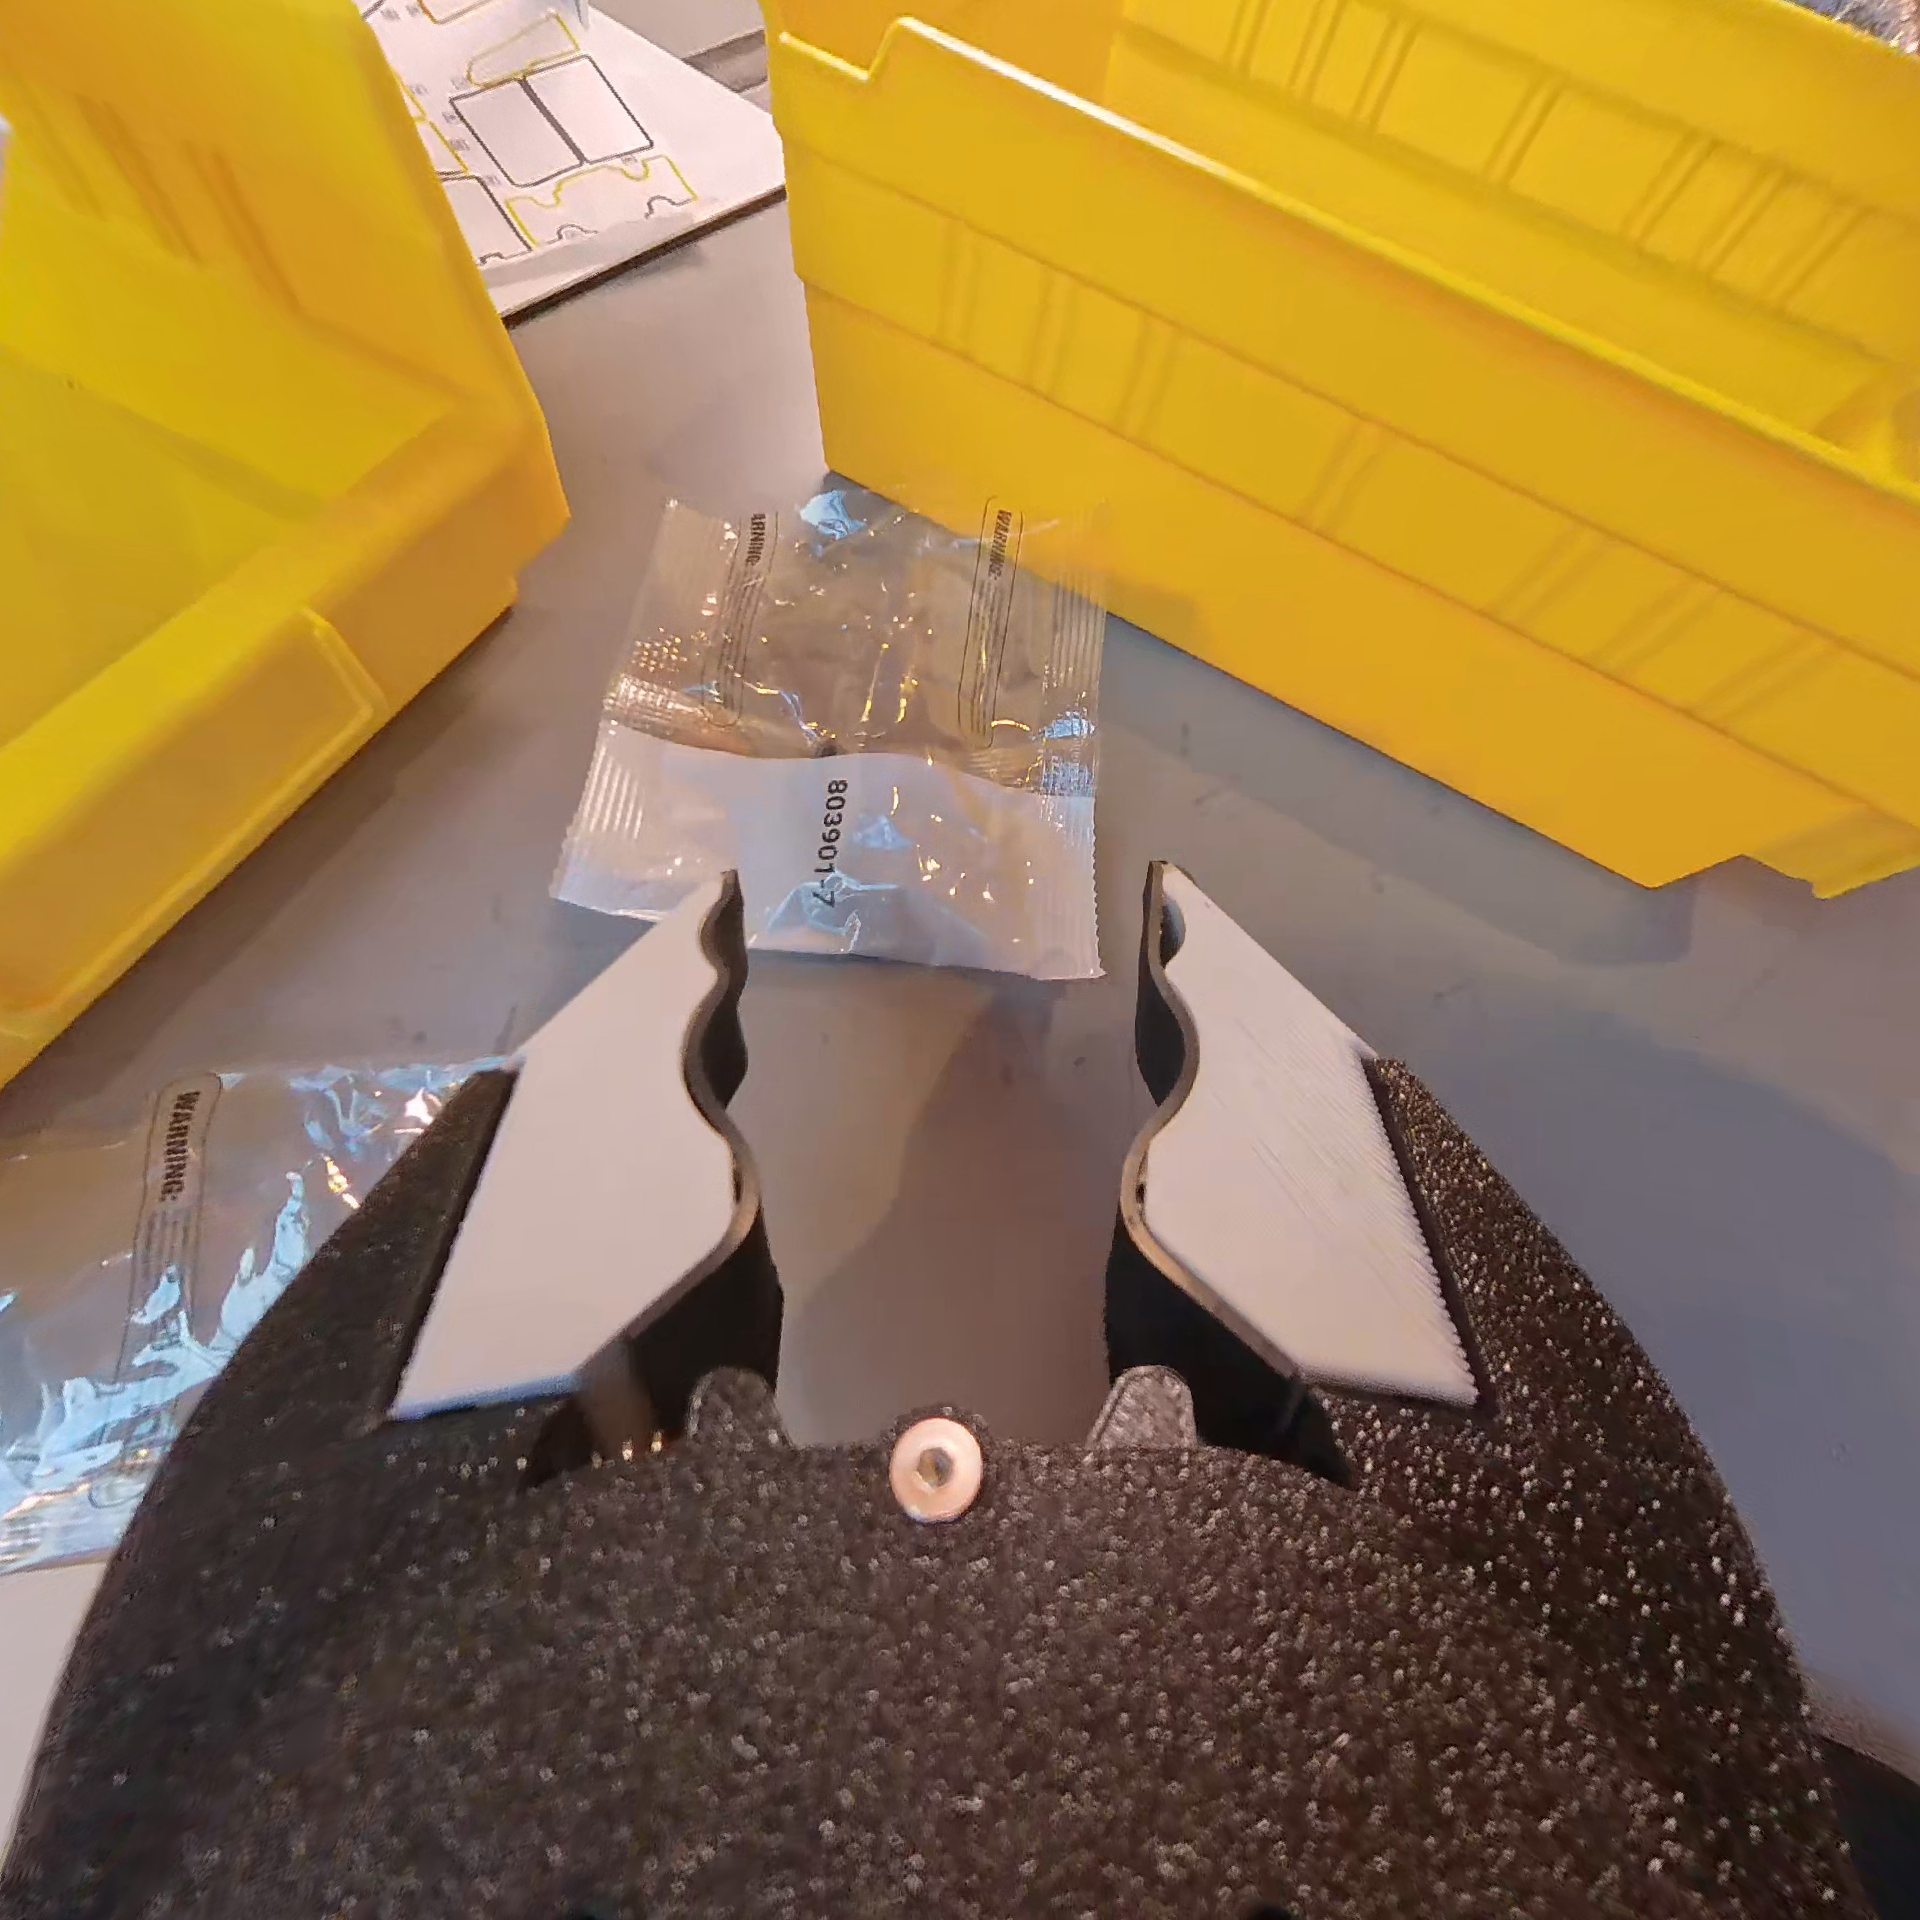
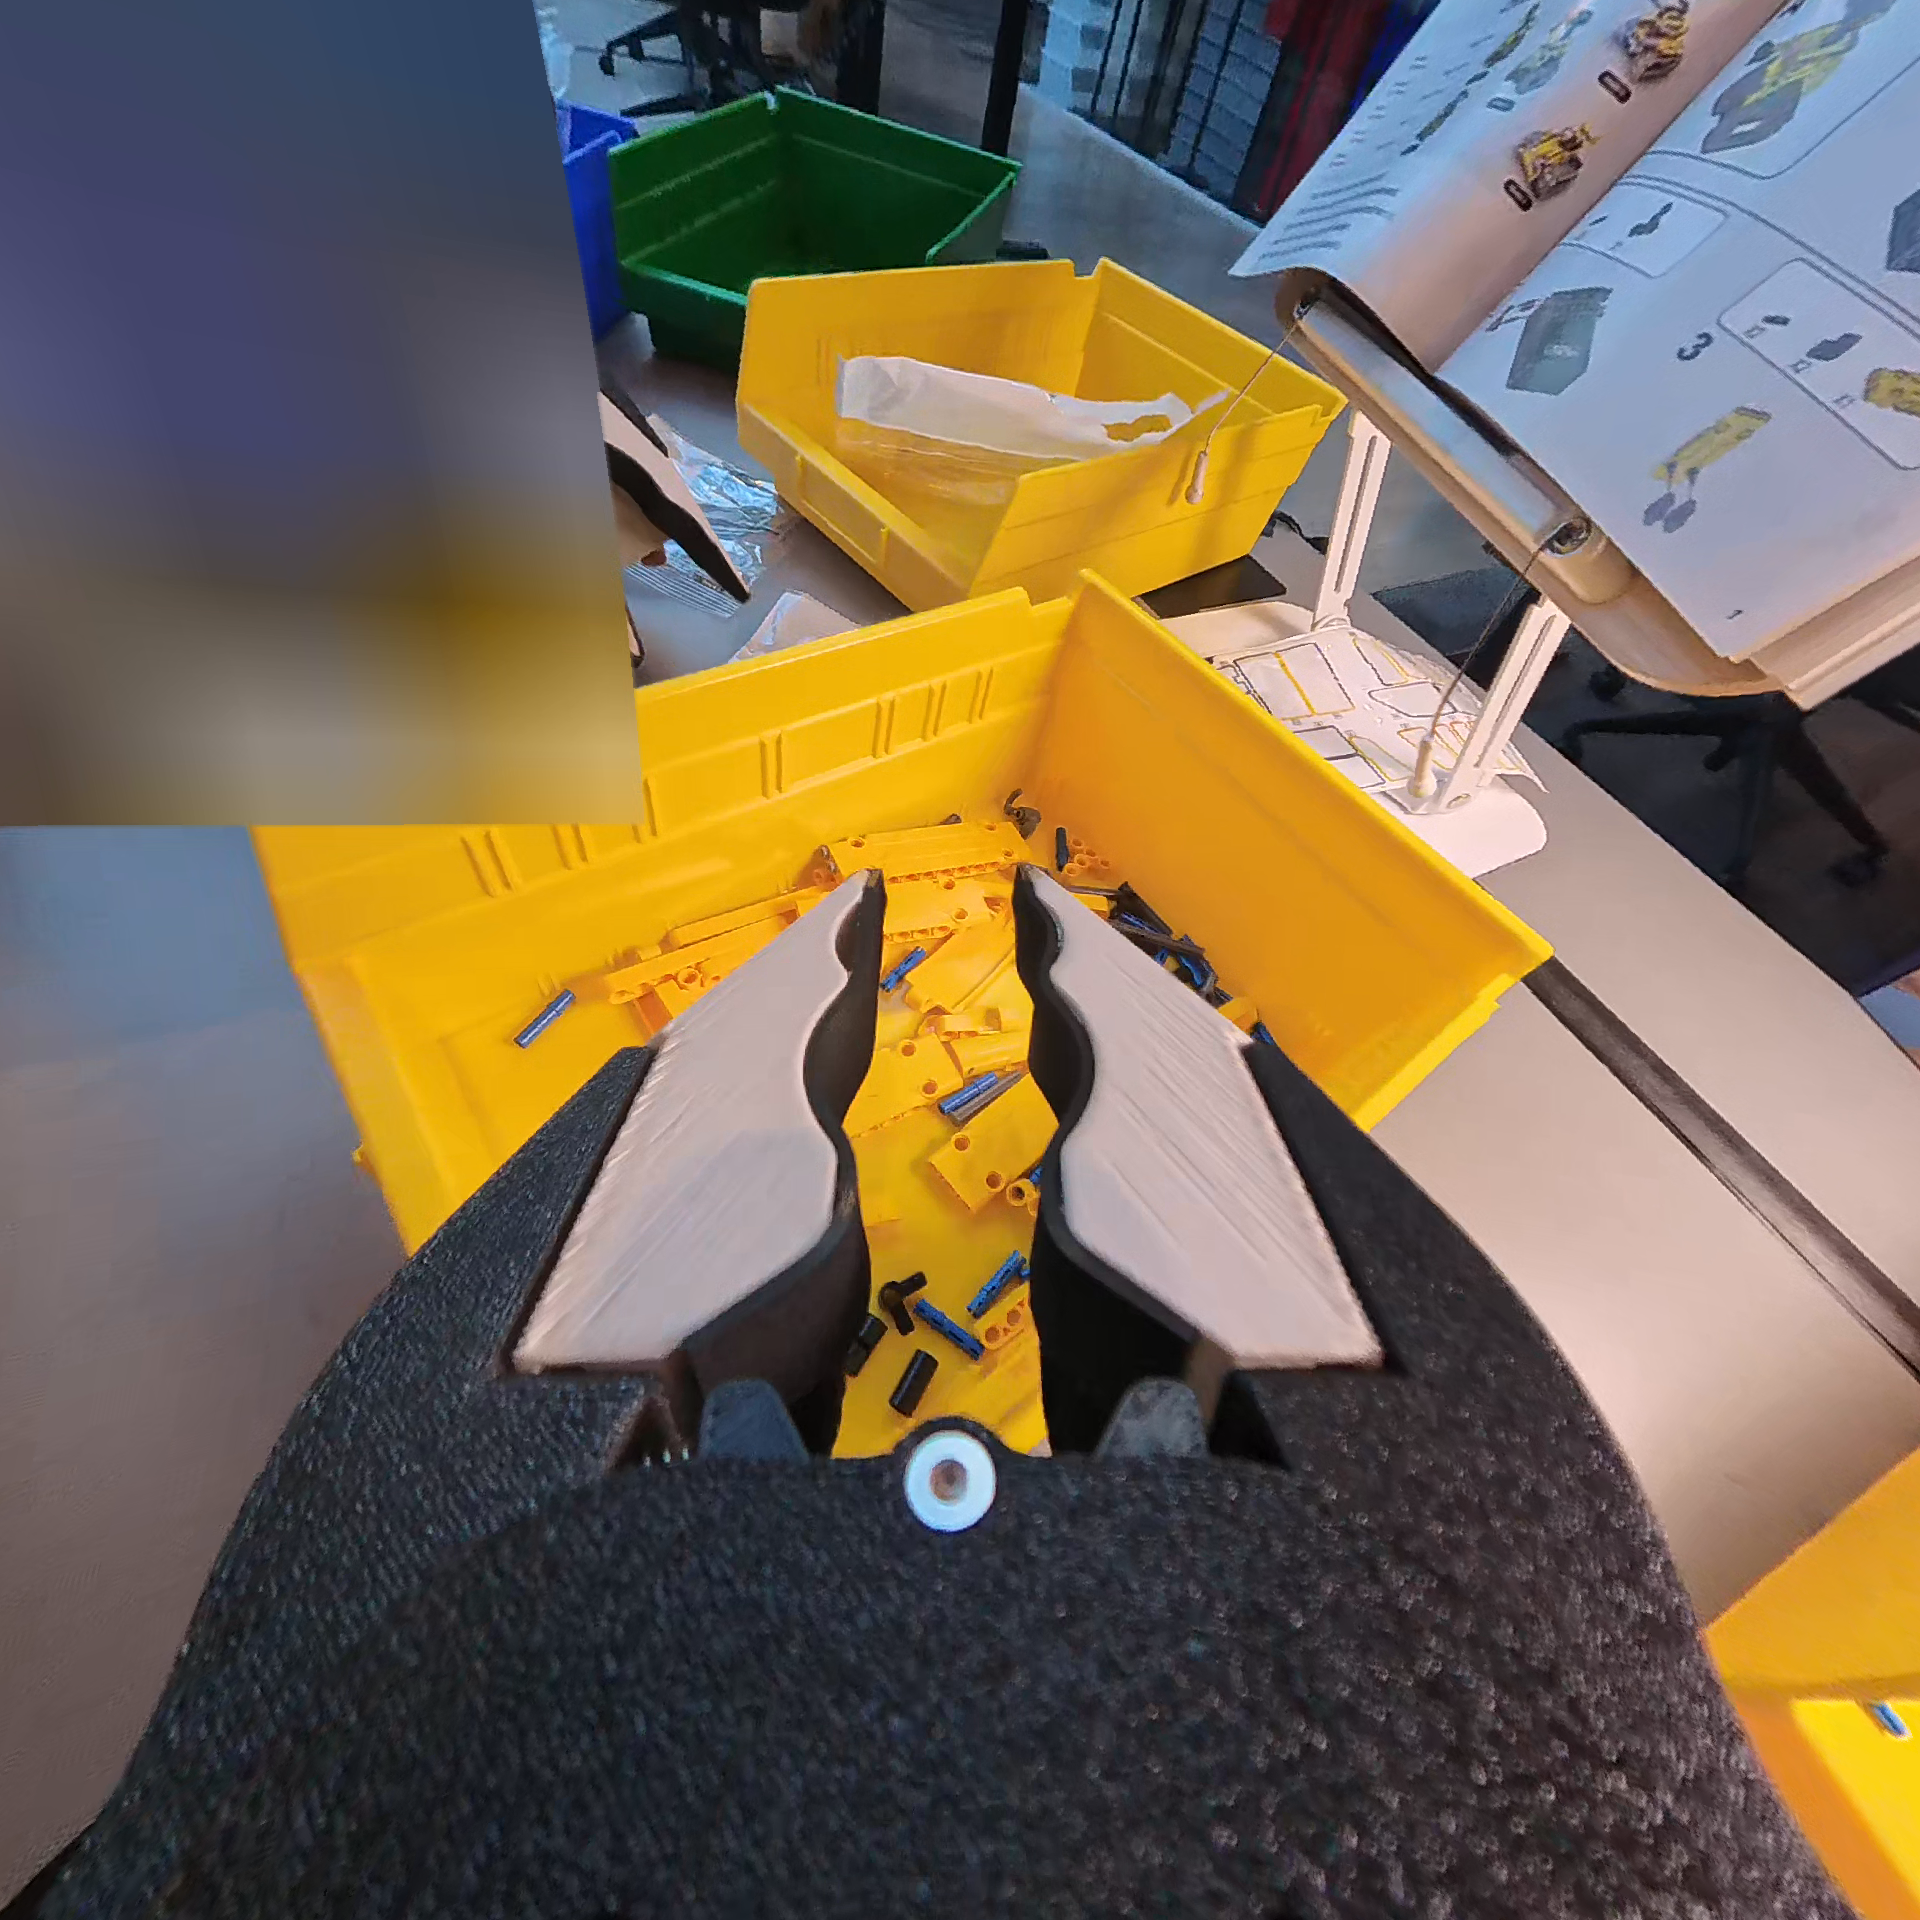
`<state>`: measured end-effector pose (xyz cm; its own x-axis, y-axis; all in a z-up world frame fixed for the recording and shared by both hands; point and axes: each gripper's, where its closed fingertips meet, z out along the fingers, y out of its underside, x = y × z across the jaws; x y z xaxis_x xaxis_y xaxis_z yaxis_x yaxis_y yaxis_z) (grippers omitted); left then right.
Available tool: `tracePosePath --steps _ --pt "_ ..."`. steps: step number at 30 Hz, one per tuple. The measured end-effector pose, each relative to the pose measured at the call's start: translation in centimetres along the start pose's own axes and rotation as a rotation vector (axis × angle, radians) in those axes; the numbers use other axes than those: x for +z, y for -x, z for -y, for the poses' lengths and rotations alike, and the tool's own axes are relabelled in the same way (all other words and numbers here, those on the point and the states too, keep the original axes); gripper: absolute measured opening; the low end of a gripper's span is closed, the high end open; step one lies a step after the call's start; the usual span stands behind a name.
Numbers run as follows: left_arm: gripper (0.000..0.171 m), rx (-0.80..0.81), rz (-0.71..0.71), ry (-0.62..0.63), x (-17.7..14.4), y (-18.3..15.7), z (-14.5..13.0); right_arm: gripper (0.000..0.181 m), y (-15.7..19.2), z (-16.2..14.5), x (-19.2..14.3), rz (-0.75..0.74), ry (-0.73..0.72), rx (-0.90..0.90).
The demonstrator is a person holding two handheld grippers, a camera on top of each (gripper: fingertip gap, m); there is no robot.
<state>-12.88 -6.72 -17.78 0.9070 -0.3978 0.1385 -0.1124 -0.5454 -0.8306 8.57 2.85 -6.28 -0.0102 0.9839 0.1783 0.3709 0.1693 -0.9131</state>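
My left gripper (image 1: 943,883) is open and empty, low over the grey table. Its tips reach the near edge of a clear plastic bag (image 1: 862,748) with printed writing that lies flat between two yellow bins. A second clear bag (image 1: 156,1299) lies at the left by the left finger. My right gripper (image 2: 948,883) is open by a narrow gap and empty. It hangs over a yellow bin (image 2: 1247,831) that holds several yellow beams (image 2: 935,862), blue pins (image 2: 543,1018) and black pins (image 2: 912,1380). The left gripper's fingers (image 2: 665,499) show farther off in the right wrist view.
A yellow bin (image 1: 208,499) stands left and a larger one (image 1: 1403,499) right of the bag. A printed sheet (image 1: 582,135) lies behind. Farther off are a yellow bin with a bag (image 2: 1039,499), a green bin (image 2: 800,197), and an open instruction booklet (image 2: 1714,312) on a white stand (image 2: 1455,790). My right fingertips sit around 25 cm from my left ones.
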Motion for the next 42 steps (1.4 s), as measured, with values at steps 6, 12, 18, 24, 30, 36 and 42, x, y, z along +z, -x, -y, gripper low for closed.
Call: tracePosePath --steps 6,12,18,24,30,36,42 --pt "0.08 -0.061 0.063 -0.006 -0.1 1.6 -0.1 0.024 0.4 -0.5 0.1 0.027 0.063 -0.003" --pt "0.082 -0.052 0.028 -0.029 -0.1 1.0 0.4 0.024 2.0 -3.7 0.7 0.144 0.289 -0.007" --pt "0.082 0.016 0.086 -0.014 0.7 1.2 1.4 0.025 1.9 -3.5 2.1 0.185 0.406 -0.104" --pt "0.126 -0.004 0.23 0.168 3.6 3.2 0.6 0.025 2.2 -1.9 3.5 0.195 0.393 -0.14" --pt "0.102 -0.032 0.252 0.28 4.7 4.2 -0.9 0.025 3.1 -1.7 3.7 0.205 0.371 -0.13" --pt "0.038 0.027 0.132 0.176 3.6 2.4 0.1 0.024 3.3 -2.4 2.8 0.213 0.391 -0.112" --pt "0.022 0.076 0.022 0.038 1.9 -0.1 1.3 0.025 1.7 -4.1 4.0 0.229 0.529 -0.168"
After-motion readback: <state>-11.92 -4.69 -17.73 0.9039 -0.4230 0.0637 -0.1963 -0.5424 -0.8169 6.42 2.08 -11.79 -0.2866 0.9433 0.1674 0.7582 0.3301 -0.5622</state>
